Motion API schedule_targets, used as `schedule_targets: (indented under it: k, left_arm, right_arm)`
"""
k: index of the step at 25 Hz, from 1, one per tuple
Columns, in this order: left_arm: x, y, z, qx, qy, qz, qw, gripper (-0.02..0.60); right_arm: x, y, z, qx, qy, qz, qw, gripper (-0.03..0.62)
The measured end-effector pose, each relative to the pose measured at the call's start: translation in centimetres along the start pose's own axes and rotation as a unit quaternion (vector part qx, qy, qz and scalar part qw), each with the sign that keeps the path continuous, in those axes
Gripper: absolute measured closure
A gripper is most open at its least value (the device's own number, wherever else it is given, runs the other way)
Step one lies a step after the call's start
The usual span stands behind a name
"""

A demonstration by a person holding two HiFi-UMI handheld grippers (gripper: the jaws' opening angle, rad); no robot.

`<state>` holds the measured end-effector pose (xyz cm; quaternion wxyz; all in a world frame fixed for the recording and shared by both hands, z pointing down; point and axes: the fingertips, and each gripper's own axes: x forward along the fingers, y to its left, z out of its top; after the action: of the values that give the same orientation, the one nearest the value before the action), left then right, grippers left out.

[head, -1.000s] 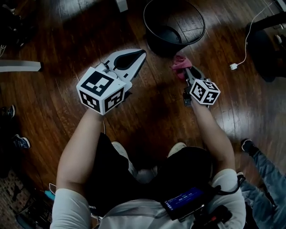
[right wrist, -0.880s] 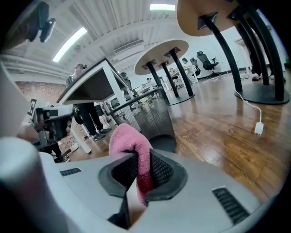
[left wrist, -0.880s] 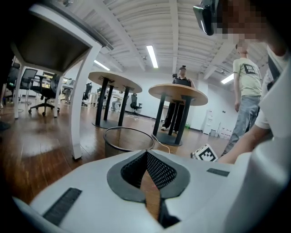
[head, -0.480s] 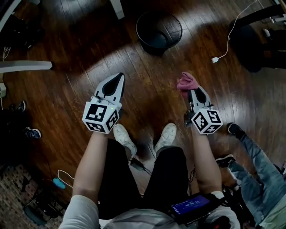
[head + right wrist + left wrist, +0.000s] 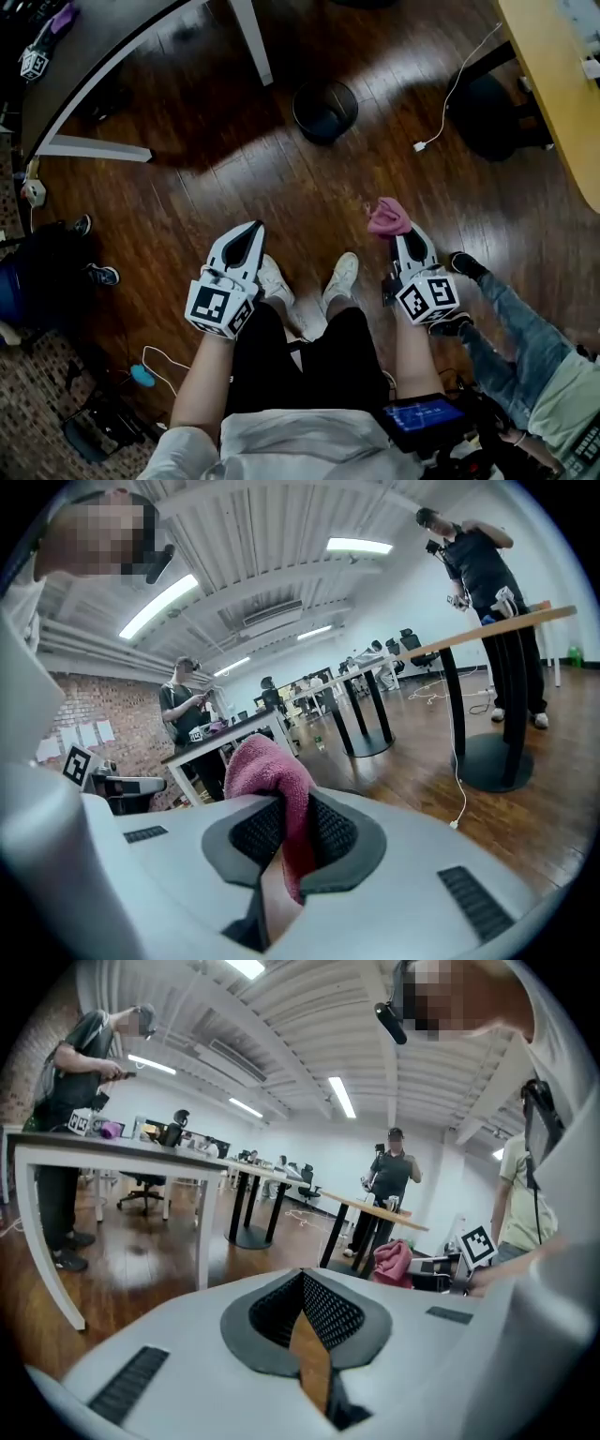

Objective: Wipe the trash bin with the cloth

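We hold both grippers low in front of us. Our right gripper [image 5: 401,236] has its jaws squeezed tight on the pink cloth [image 5: 387,217], so the cloth is ready for wiping. Our left gripper [image 5: 251,231] has its jaws pressed together with nothing in them. The trash bin [image 5: 354,103] stands on the floor [image 5: 187,187] at 12 o'clock, well apart from the cloth, so we think we must get closer first

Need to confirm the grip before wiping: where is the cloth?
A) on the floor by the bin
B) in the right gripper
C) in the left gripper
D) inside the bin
B: the right gripper is shut on the pink cloth, while the left gripper has nothing between its jaws.
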<state>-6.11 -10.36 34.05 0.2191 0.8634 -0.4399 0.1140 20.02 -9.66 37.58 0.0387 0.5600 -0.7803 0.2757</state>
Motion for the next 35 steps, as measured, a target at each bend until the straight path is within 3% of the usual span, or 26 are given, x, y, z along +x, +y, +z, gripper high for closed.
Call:
schedule_targets:
  k: [4,8,14,24,35]
  left_arm:
    - [-6.0,-2.4,8.2,-0.007,-0.032,0.006,0.9994,0.571]
    - [-9.9,-3.7,15.8,0.022,-0.061,-0.005,0.9979,0.571]
    - [-13.6,-4.5,22.9,0.058,-0.093,-0.033,0.9934,0.571]
    - [-15.9,-5.4,28.0,0.096,-0.12,-0.088,0.9842,0.571]
    - [-17.8,-8.2,30.5,0.1,-0.141,-0.074,0.9821,0.571]
  right_arm:
    - [-4.6,4.6,6.5,0.002,-0.014,0.004,1.0,0.548]
    - [-7.8,9.2,13.7,-0.028,-0.053,0.013,0.998,0.547]
    - [-10.5,15.5,20.8,-0.069,-0.096,0.029,0.993,0.547]
    - [-11.9,21.9,24.8,-0.107,-0.131,0.024,0.985,0.547]
    - [-13.8,21.9,28.6,-0.12,-0.155,0.04,0.98,0.547]
